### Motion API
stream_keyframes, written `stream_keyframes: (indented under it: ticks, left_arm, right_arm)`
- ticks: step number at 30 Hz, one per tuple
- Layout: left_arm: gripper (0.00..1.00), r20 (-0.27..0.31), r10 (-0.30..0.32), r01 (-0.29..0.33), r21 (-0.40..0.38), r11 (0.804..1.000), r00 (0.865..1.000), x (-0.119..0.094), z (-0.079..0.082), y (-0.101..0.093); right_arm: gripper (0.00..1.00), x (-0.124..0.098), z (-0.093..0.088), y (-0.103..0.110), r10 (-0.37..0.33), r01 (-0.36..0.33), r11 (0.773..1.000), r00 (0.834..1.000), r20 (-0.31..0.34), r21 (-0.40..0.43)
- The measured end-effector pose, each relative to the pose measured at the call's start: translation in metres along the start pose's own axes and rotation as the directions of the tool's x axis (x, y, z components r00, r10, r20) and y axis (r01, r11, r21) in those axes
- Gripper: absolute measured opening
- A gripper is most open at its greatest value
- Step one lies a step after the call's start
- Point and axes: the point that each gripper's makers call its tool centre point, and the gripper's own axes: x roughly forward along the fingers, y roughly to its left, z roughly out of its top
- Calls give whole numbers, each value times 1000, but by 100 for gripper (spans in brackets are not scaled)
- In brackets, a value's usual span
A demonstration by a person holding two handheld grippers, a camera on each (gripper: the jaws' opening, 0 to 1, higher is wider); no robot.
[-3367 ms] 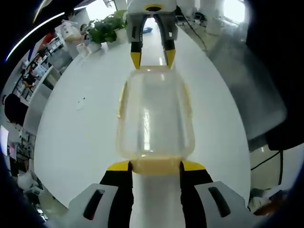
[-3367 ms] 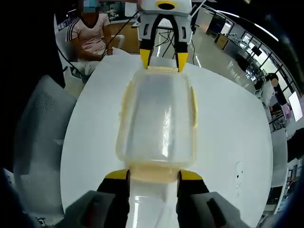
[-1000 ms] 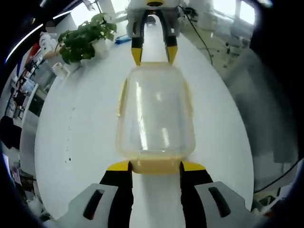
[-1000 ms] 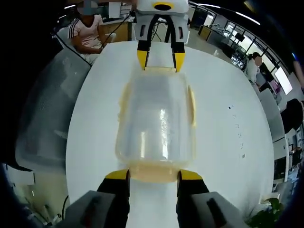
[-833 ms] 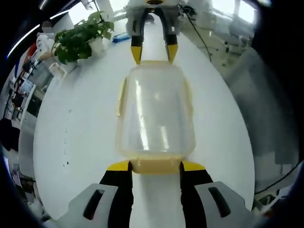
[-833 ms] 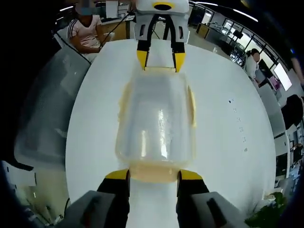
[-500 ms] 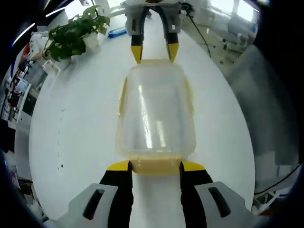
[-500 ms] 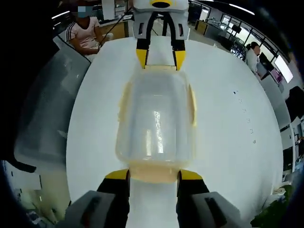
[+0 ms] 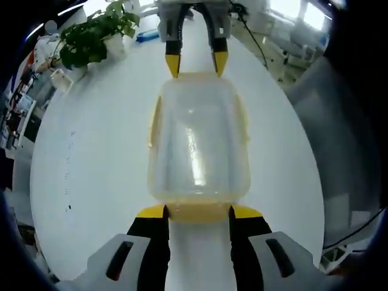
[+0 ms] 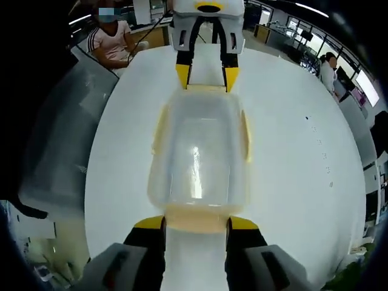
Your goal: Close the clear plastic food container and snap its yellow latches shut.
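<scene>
Clamping the container (image 9: 199, 142) endwise (each end latch gripped), left gripper (image 9: 198, 211) facing right gripper (image 10: 194, 222)

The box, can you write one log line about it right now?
container: lid on | left gripper: at near end latch | right gripper: at opposite end latch | table

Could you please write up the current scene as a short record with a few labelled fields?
surface: white table
container: clear plastic box with its lid on, lying between the two grippers
latches: yellow latch at each short end, yellow strips along both long sides
left gripper: jaws on either side of the near end latch
right gripper: jaws on either side of the opposite end latch
background: potted plant, a seated person
</scene>
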Motion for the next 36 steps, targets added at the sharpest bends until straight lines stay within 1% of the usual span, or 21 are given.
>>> stream_keyframes:
  ticks: [8, 11, 15, 16, 17, 19, 24, 25, 30, 33, 36]
  left_arm:
    - [36, 38, -2, 3, -25, 1000, 999, 1, 1, 1]
    - [36, 42, 0, 2, -37, 999, 999, 5, 0, 1]
    - [36, 65, 3, 1, -60, 998, 998, 8, -1, -1]
    - [36, 79, 1, 5, -78, 997, 997, 8, 1, -3]
    - [36, 78, 5, 1, -76, 997, 997, 7, -1, -3]
    - [36, 85, 7, 0, -87, 996, 996, 7, 0, -6]
    - [36, 78, 17, -8, -110, 994, 997, 6, -2, -20]
    - [36, 84, 25, -14, -127, 992, 996, 5, -3, -23]
    - [36, 90, 43, -29, -148, 989, 995, 2, -8, -39]
    - [36, 101, 58, -42, -160, 986, 993, 1, -10, -40]
    - [37, 104, 67, -49, -163, 985, 992, 0, -11, -40]
  right_arm:
    - [36, 4, -4, -3, 11, -11, 1000, 1000, -28, -12]
    - [36, 6, -4, -3, 16, -16, 1000, 1000, -25, -7]
    - [37, 8, -4, -3, 17, -17, 1000, 1000, -17, -1]
    - [37, 8, -5, -2, 15, -15, 1000, 1000, -21, -1]
    - [36, 8, -5, -3, 11, -11, 1000, 1000, -20, -9]
    - [36, 9, -4, -3, 7, -7, 1000, 1000, -16, -18]
    - [36, 9, 0, 1, 11, -12, 999, 1000, -19, -51]
    - [36, 10, 0, 1, 10, -11, 999, 1000, -16, -52]
    - [37, 13, 8, 14, 6, -6, 996, 1000, -4, -87]
    - [37, 14, 10, 14, 2, -1, 997, 1000, 15, -73]
    - [38, 14, 10, 14, -10, 13, 997, 999, 36, -81]
